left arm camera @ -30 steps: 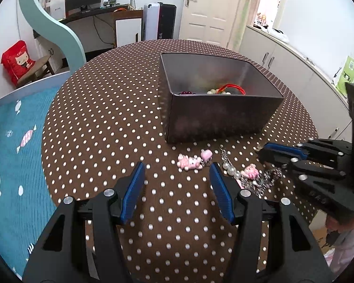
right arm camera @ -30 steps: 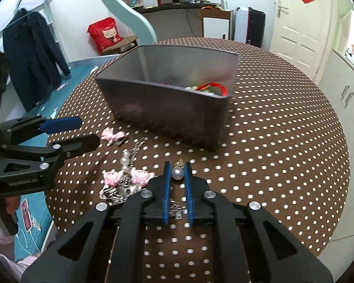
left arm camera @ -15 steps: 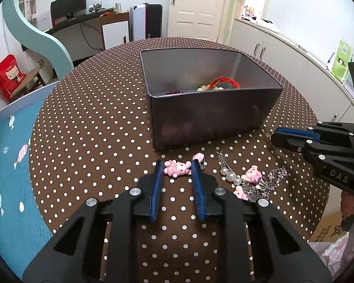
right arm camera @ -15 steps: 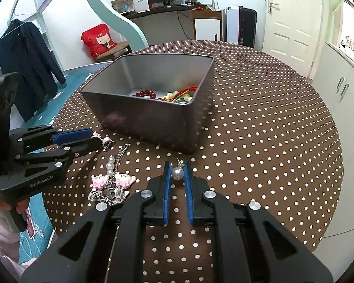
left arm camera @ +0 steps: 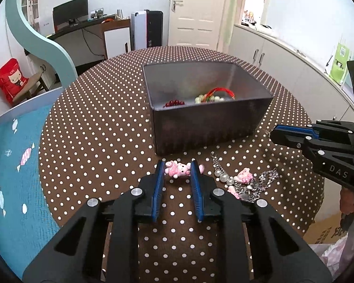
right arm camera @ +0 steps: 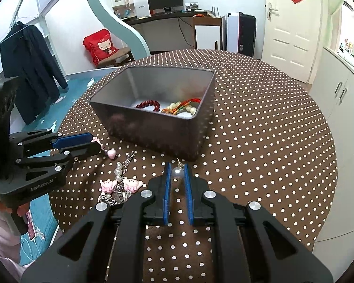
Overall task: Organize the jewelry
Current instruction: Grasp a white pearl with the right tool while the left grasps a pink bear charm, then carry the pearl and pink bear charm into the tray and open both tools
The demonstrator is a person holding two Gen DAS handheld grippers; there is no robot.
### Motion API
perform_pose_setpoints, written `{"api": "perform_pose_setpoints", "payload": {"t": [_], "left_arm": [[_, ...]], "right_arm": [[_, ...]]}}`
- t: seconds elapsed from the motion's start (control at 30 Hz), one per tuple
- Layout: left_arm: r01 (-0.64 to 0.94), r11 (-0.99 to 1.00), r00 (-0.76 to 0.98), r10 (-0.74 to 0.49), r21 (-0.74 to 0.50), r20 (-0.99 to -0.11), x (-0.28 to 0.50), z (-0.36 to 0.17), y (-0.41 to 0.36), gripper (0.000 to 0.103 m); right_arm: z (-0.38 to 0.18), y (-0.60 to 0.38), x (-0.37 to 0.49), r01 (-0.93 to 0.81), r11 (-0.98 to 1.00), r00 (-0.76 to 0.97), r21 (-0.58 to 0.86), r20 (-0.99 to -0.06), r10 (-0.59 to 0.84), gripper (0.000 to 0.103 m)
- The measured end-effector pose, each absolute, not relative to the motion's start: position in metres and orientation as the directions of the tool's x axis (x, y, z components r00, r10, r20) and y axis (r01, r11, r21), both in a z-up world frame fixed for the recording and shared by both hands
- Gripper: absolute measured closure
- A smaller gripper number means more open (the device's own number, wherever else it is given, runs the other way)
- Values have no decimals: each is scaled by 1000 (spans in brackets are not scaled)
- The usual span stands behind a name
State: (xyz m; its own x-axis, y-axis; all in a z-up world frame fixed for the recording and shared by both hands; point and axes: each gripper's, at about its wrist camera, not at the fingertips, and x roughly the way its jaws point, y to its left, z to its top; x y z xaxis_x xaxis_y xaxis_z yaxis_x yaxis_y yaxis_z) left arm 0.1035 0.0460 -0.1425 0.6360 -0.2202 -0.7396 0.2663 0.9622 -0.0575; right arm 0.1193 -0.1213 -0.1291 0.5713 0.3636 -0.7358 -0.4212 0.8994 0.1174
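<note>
From the left wrist camera, the left gripper (left arm camera: 176, 168) has its blue-padded fingers closed against a small pink pig charm (left arm camera: 177, 168), which sits between the fingertips just above the brown polka-dot tablecloth (left arm camera: 94, 129). A second pink bead (left arm camera: 201, 168) of the same charm pokes out just right of the right finger. Directly beyond stands a grey metal box (left arm camera: 207, 127), and inside it, against the near wall, lie a dark red bead bracelet (left arm camera: 173, 103), pale green beads (left arm camera: 208, 99) and a red cord bracelet (left arm camera: 221, 92). To the right of the charm, a tangle of silver chain with pearls and more pink charms (left arm camera: 242, 180) lies on the cloth. The right gripper (left arm camera: 275, 134) comes in from the right edge, near the box's near right corner; this angle does not show how its fingers stand.

From the right wrist camera, the right gripper (right arm camera: 177, 173) has its fingers clamped on a pearl earring (right arm camera: 177, 172), its metal post pointing up toward the box (right arm camera: 153, 132), which is just beyond. The chain tangle (right arm camera: 120, 186) lies to the near left. Further left, the left gripper (right arm camera: 94, 142) reaches in, a pink bead (right arm camera: 111, 153) hanging at its tip.
</note>
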Motion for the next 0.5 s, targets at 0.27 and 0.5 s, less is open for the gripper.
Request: {"api": "perform_pose_setpoints", "payload": {"t": [0.27, 0.5], "left_arm": [[285, 956, 677, -253, -71, -691, 98, -111, 43, 81], [305, 950, 723, -276, -65, -634, 96, -79, 34, 81]], "right_arm": [[-104, -122, 116, -428, 898, 621, 105, -687, 376, 93], [-78, -111, 119, -464, 882, 658, 77, -636, 402, 93]]}}
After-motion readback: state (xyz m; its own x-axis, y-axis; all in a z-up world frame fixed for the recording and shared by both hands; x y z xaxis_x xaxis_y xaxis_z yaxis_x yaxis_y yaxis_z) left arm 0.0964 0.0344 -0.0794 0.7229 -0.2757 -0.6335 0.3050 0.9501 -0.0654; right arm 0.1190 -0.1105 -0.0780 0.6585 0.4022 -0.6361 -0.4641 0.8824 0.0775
